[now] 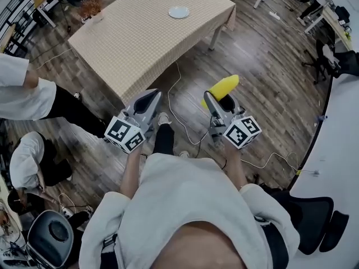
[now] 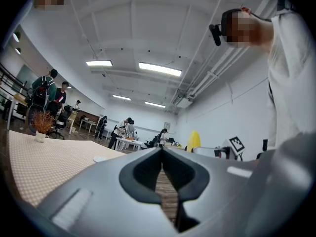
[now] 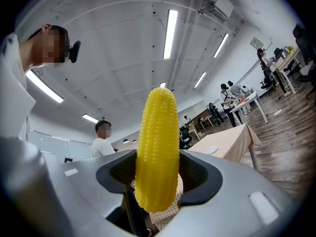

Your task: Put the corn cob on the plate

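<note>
**Corn cob riding in the right hand-held gripper, plate waiting ahead**

The right hand-held gripper (image 1: pixel 216 101) is clamping the corn cob (image 1: pixel 223 87) near its lower end. Its jaws are standing fairly wide because the cob's thickness is filling the gap between them. The cob is sticking up and beyond the jaw tips, so most of its length is staying free to be laid down first.

The left hand-held gripper (image 1: pixel 147 101) is pointing level beside it with its jaws drawn together on nothing – it is likely just keeping clear.

The plate (image 1: pixel 179 12) is sitting well ahead of both hand-held grippers, toward the far side of the checked worktop (image 1: pixel 140 38). It is lying bare, and nothing is blocking the way. The carry is probably at an early stage – the person is standing on the floor short of the worktop's near edge, so an approach is needed before any release.
</note>
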